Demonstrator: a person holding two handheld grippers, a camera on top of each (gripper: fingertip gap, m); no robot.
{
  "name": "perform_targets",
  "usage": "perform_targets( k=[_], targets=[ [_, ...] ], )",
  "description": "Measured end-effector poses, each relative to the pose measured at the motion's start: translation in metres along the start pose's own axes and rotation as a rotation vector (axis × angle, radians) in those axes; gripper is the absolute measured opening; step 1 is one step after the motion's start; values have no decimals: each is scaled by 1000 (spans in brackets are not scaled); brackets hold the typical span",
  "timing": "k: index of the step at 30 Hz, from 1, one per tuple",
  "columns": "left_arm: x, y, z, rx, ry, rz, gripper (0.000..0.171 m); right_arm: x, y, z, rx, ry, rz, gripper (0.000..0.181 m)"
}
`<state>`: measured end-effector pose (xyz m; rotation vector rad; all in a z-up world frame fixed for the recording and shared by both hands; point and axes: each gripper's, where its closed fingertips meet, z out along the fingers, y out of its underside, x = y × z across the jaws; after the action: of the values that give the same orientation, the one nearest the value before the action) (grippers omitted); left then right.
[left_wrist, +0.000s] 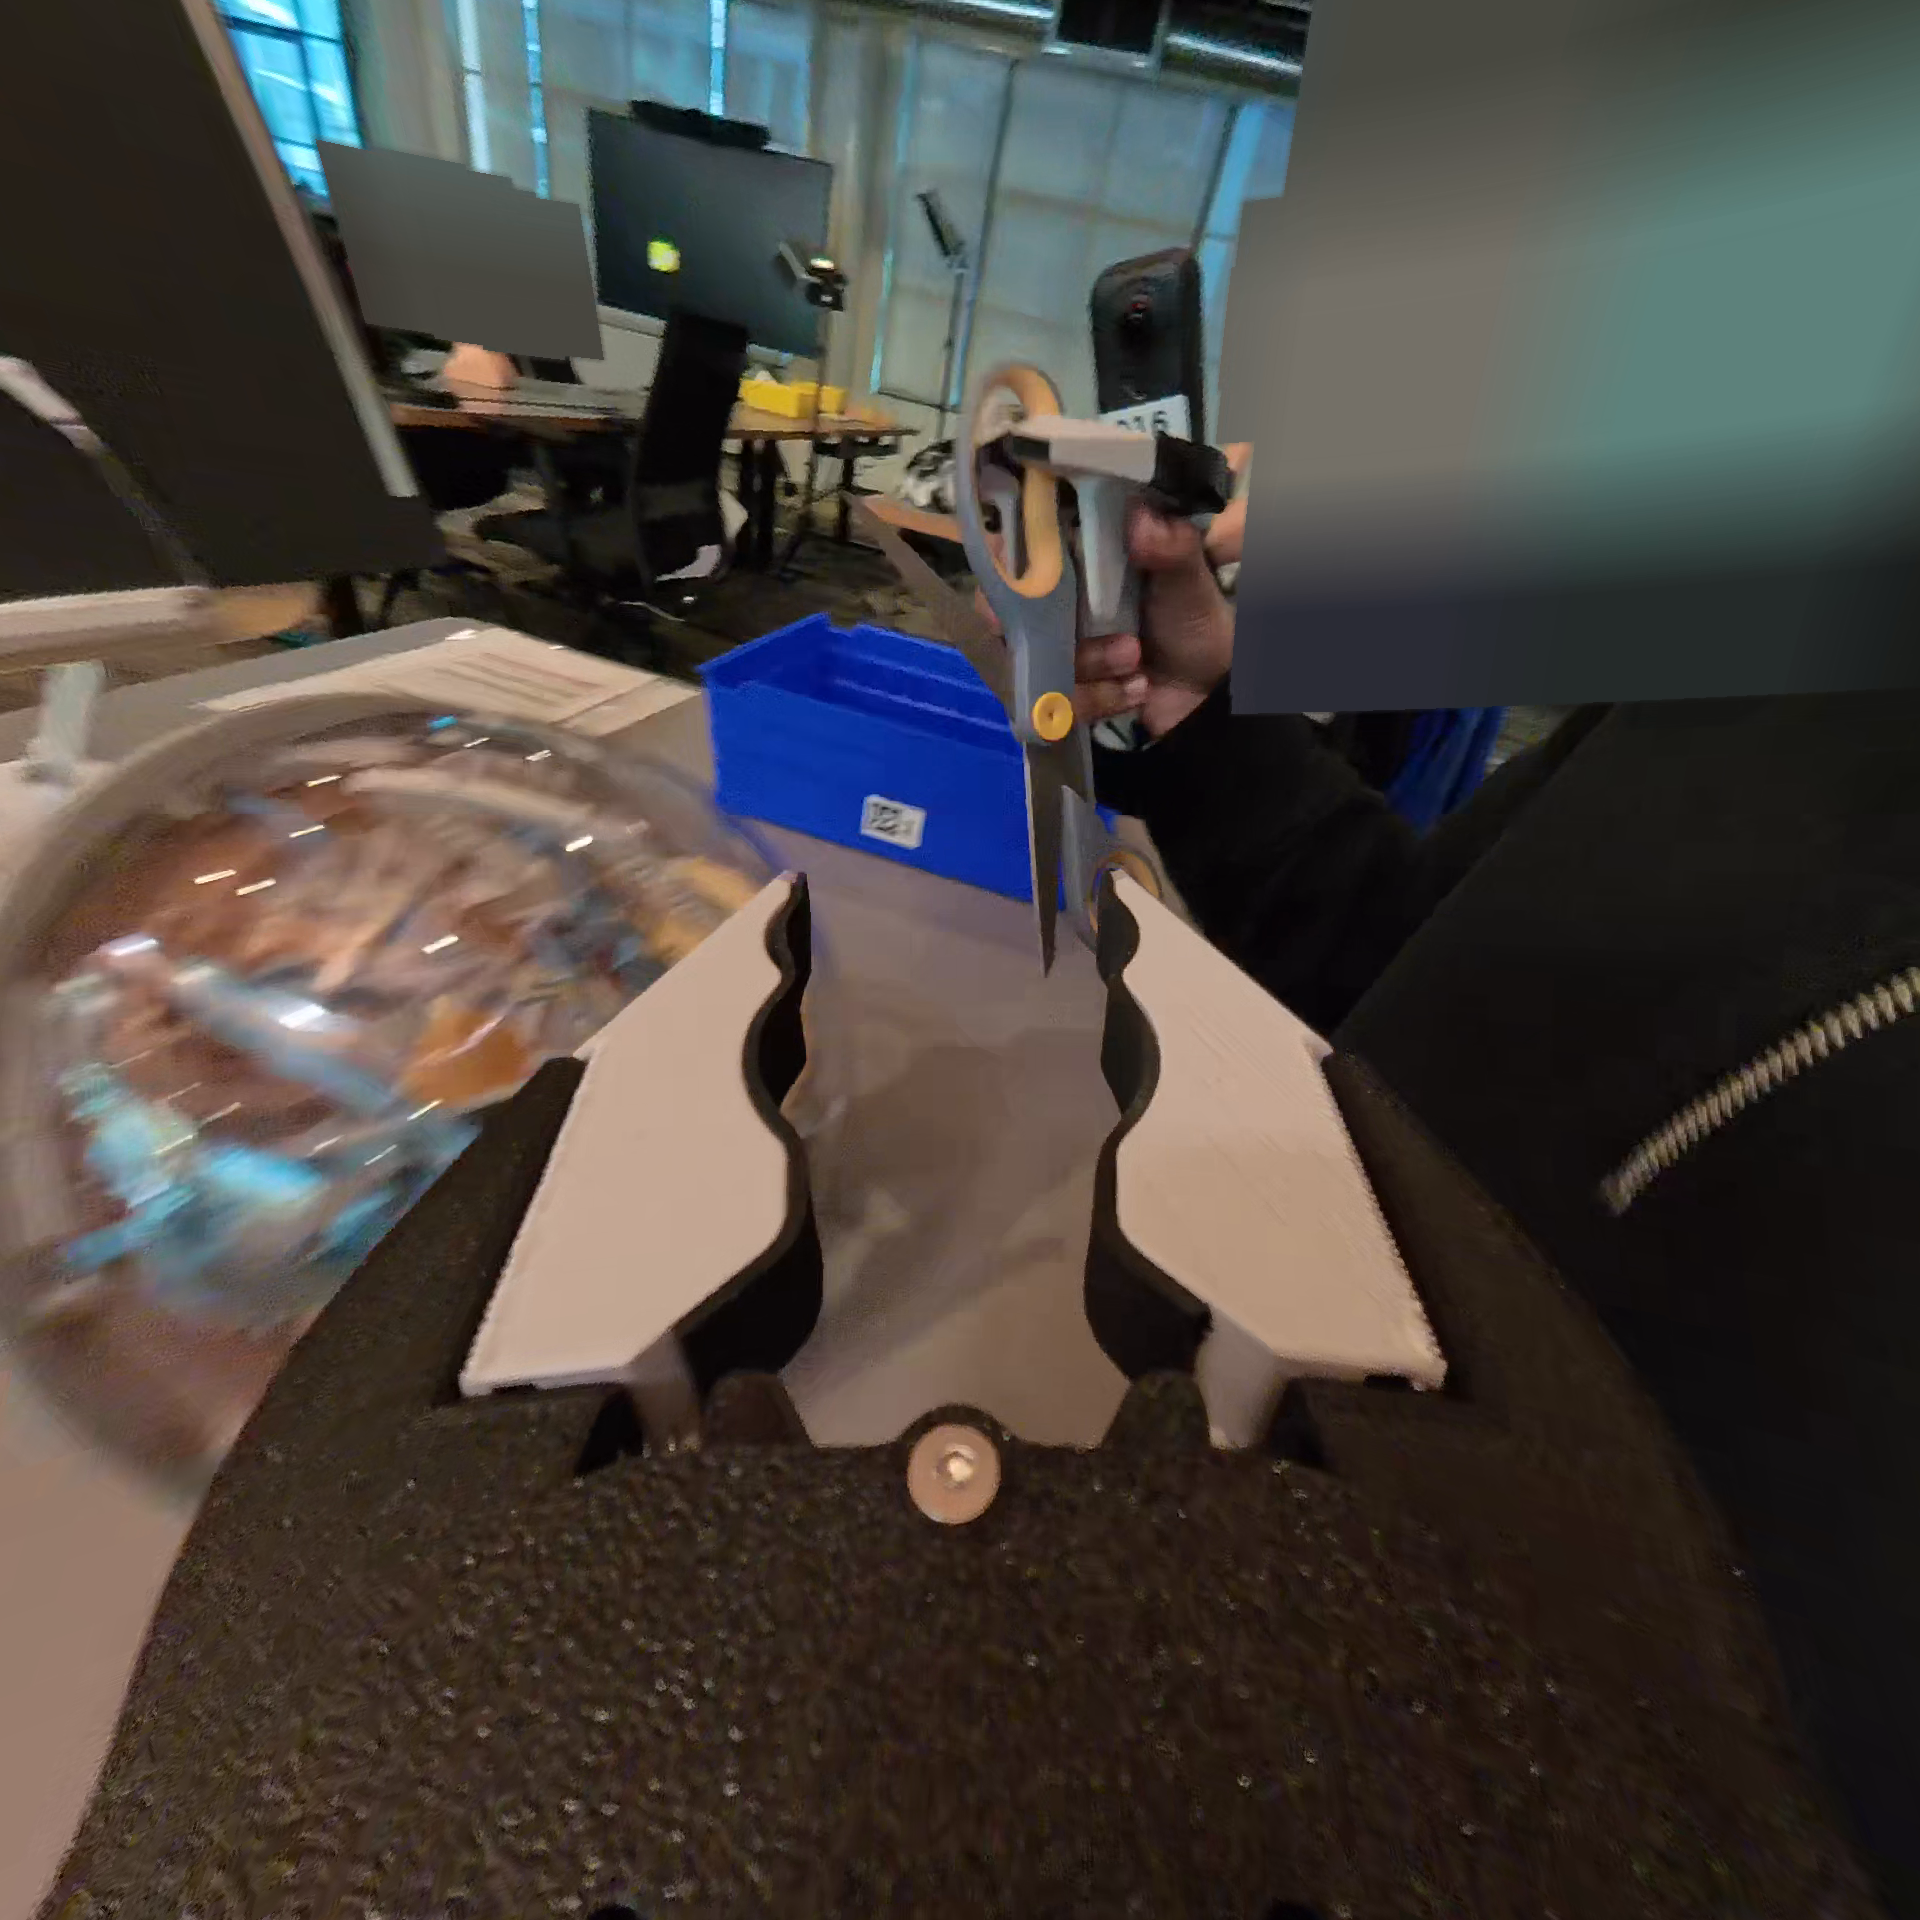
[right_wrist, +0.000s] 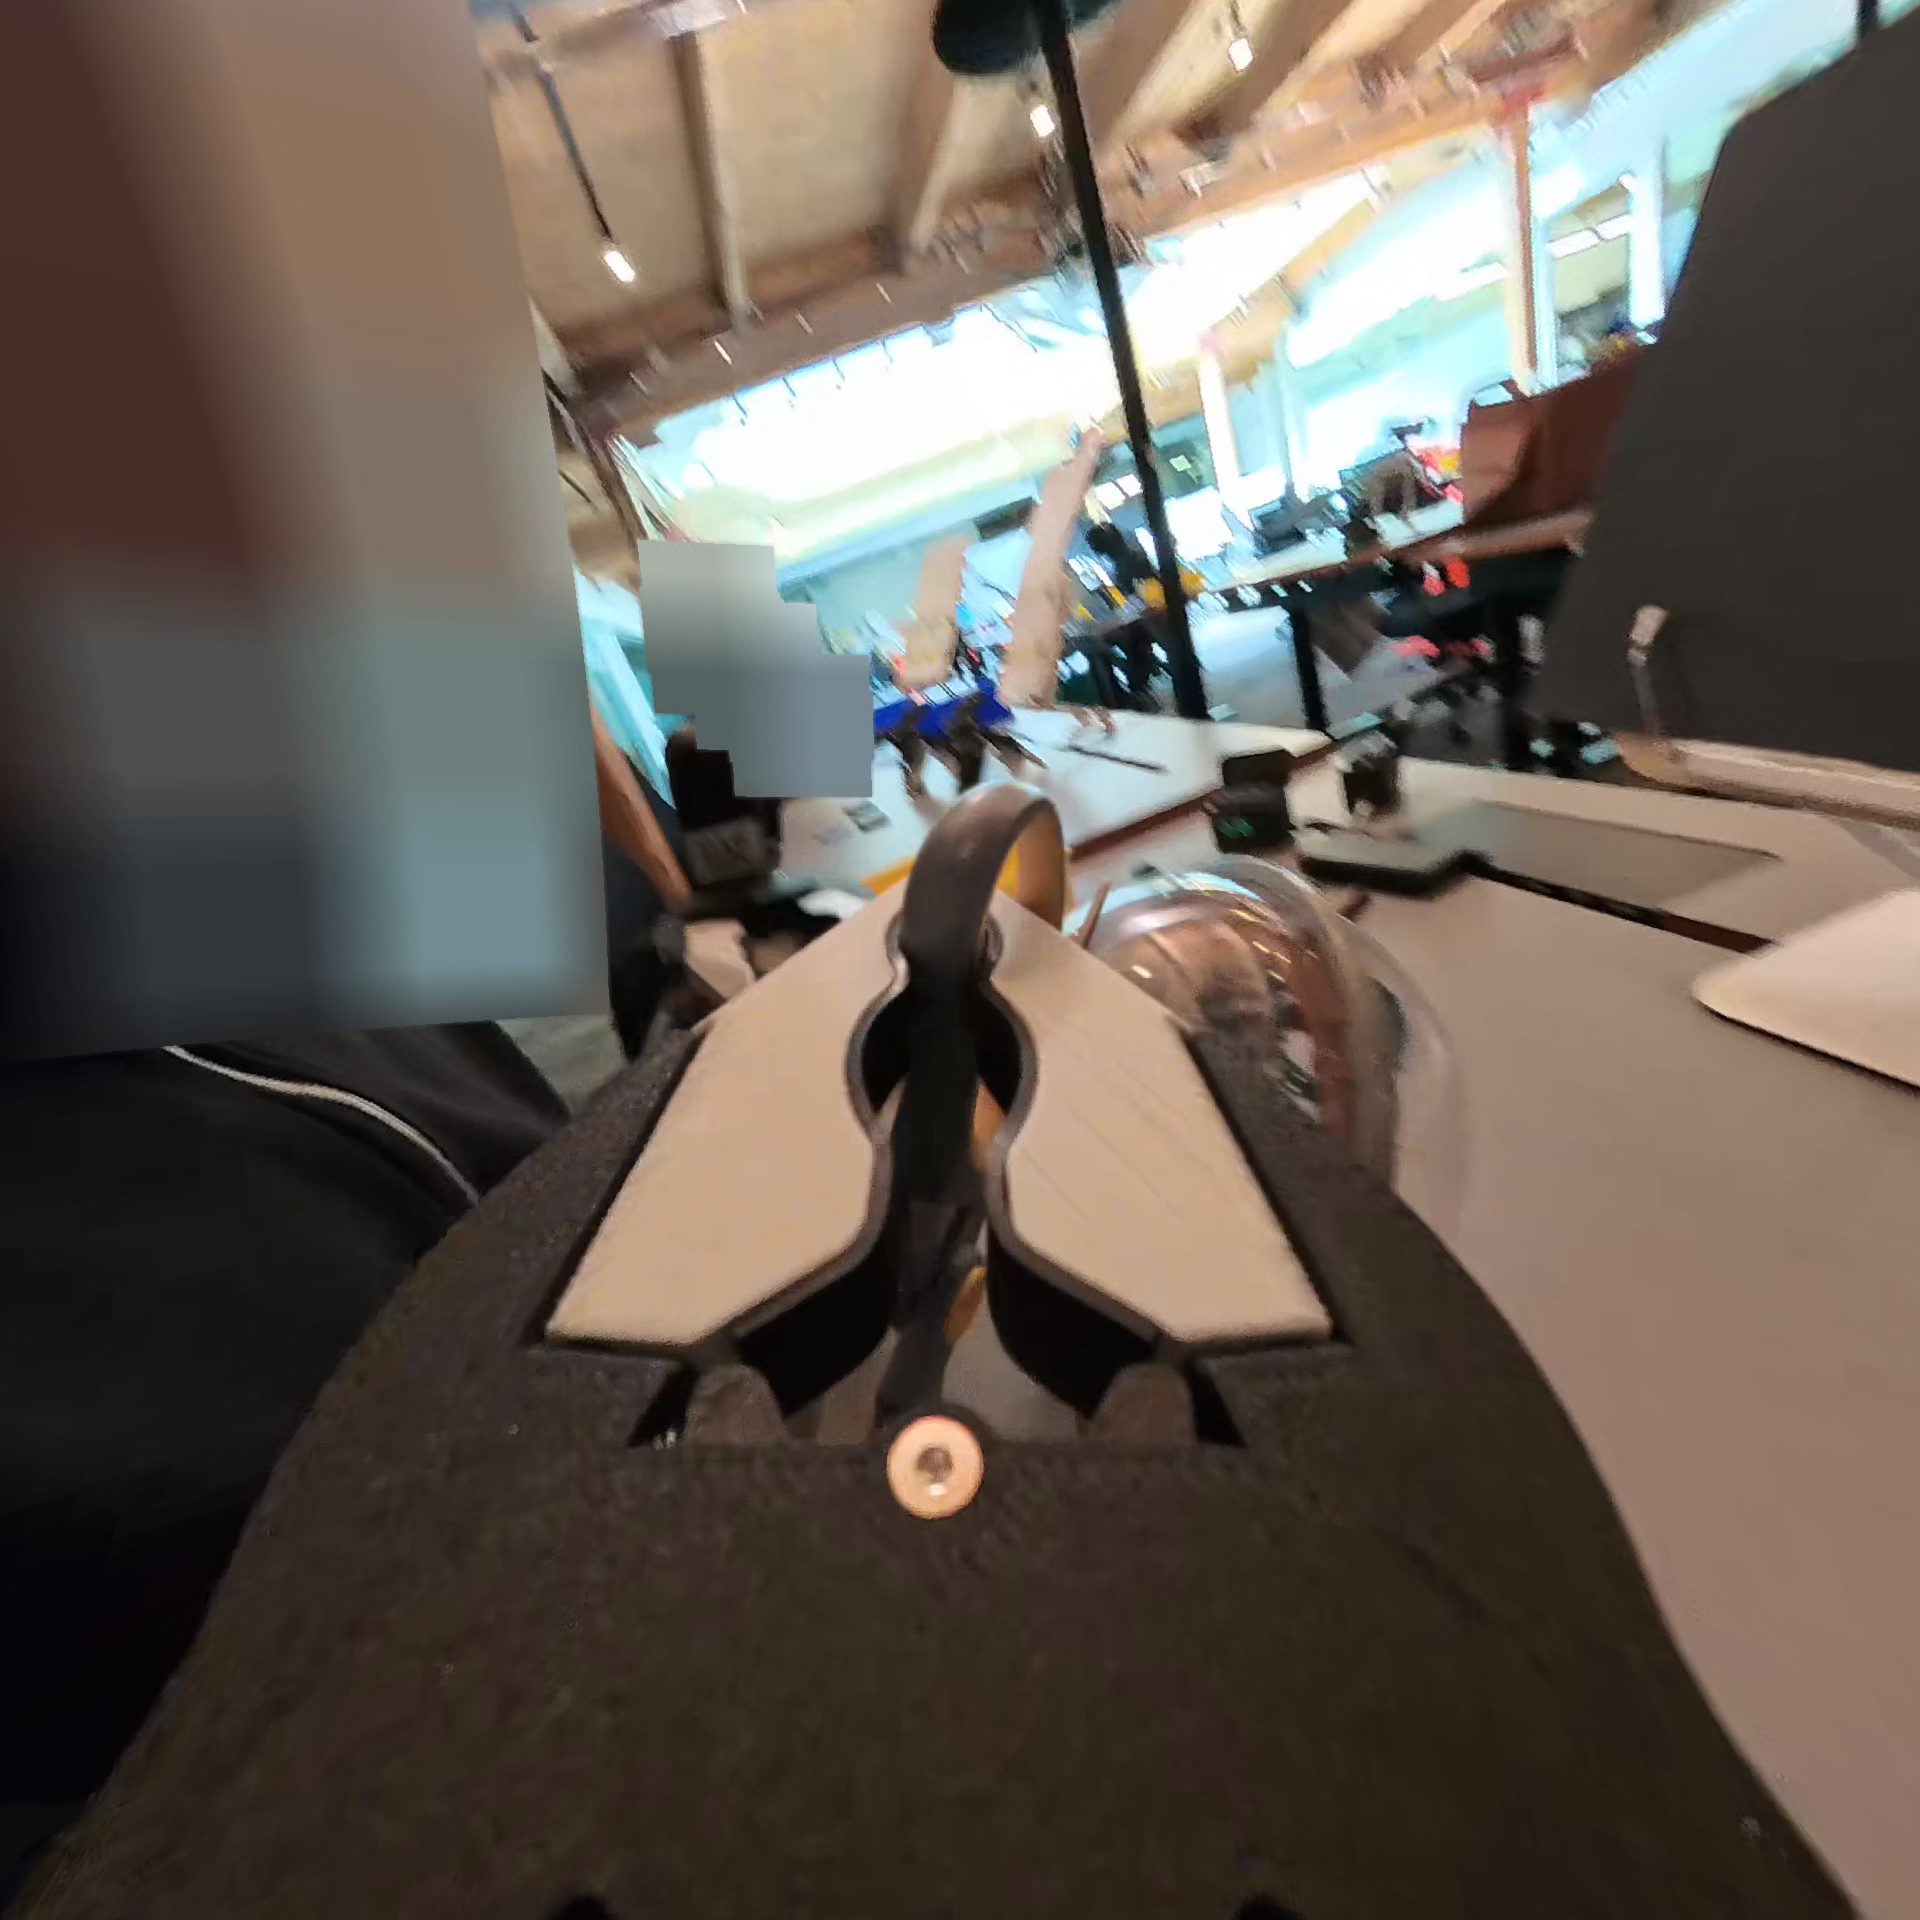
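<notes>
A pair of grey and yellow scissors (left_wrist: 1039, 623) hangs upright in the air, its blades spread wide apart. My right gripper (right_wrist: 945, 935) is shut on one handle loop of the scissors (right_wrist: 940, 1049); it also shows in the left wrist view (left_wrist: 1049, 442), held by a person's hand (left_wrist: 1164, 634). One blade points down, just in front of my left gripper's right fingertip (left_wrist: 1122, 914). The other handle loop sits right behind that fingertip. My left gripper (left_wrist: 956, 904) is open and empty, low over the white table (left_wrist: 935, 1039).
A blue plastic bin (left_wrist: 862, 769) stands on the table behind the scissors. A clear glass bowl (left_wrist: 312, 987) lies close on the left, blurred; it also shows in the right wrist view (right_wrist: 1257, 977). A person in black clothing (left_wrist: 1662, 1143) is on the right. A white flat object (right_wrist: 1829, 987) lies at the right.
</notes>
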<state>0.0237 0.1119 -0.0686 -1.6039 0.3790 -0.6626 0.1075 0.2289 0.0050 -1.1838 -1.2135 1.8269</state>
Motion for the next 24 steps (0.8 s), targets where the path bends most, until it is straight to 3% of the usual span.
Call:
perform_targets(
  k=[4, 8, 10, 13, 18, 21, 24],
  targets=[
    [39, 18, 59, -92, 107, 5, 54, -40, -6, 21, 56, -109, 35, 5],
    [62, 40, 85, -176, 147, 17, 54, -63, 8, 44, 32, -174, 66, 6],
    [79, 37, 84, -148, 216, -10, 52, -68, 15, 50, 33, -208, 119, 5],
    [82, 32, 79, -103, 218, -46, 20, -75, 31, 60, -2, -266, 160, 3],
    [74, 21, 63, -23, 191, -149, 18, -76, 21, 60, 120, -249, 99, 3],
    [55, -3, 45, 137, 153, -247, 16, -71, 13, 53, 228, -197, 65, 13],
    [50, -7, 40, 161, 148, -256, 15, -71, 17, 49, 293, -188, 94, 26]
  ],
)
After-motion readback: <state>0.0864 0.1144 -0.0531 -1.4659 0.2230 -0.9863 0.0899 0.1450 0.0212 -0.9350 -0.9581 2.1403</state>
